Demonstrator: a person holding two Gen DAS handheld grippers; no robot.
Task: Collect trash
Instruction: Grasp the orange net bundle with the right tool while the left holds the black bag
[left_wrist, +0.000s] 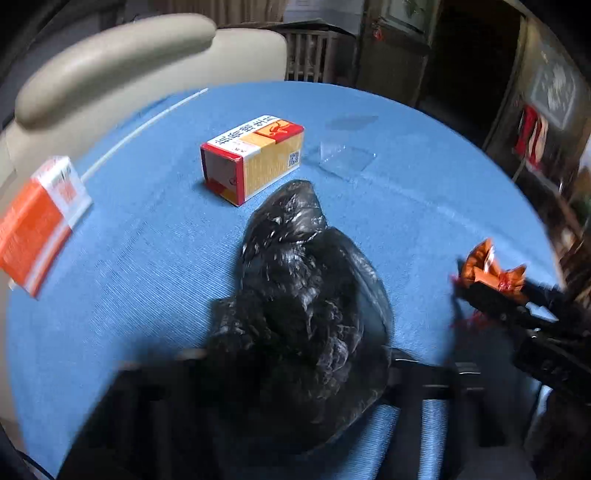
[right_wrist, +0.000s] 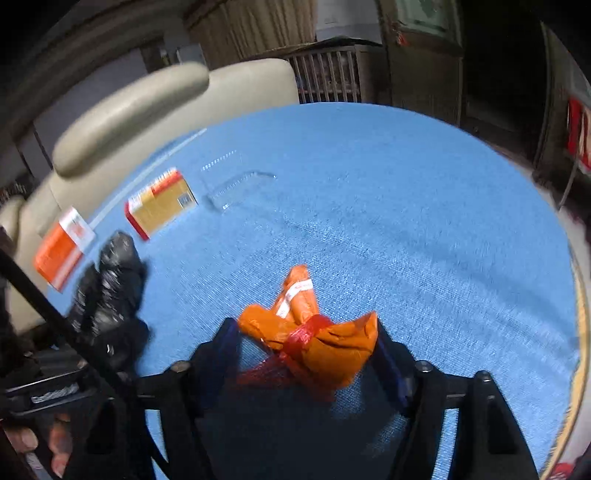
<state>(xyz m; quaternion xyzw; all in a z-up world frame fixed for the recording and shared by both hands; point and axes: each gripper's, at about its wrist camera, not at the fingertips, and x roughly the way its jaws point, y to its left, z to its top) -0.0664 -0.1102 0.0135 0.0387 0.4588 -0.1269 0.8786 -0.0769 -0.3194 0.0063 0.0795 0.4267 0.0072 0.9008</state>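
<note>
A crumpled black trash bag (left_wrist: 306, 306) is held in my left gripper (left_wrist: 295, 373), whose fingers are mostly hidden behind it; the bag also shows in the right wrist view (right_wrist: 107, 291). My right gripper (right_wrist: 306, 343) is shut on an orange wrapper (right_wrist: 314, 332) with a red band, just above the blue tablecloth (right_wrist: 406, 221). In the left wrist view the right gripper (left_wrist: 480, 280) and the wrapper (left_wrist: 487, 266) are at the right edge. A red-and-yellow box (left_wrist: 255, 158) lies on the cloth beyond the bag, and an orange-and-white box (left_wrist: 37, 229) sits at the left edge.
A clear plastic piece (left_wrist: 347, 155) lies on the cloth to the right of the red-and-yellow box. A white straw-like stick (left_wrist: 140, 129) lies along the left rim. A beige chair (left_wrist: 110, 66) stands behind the round table. Dark furniture stands at the back right.
</note>
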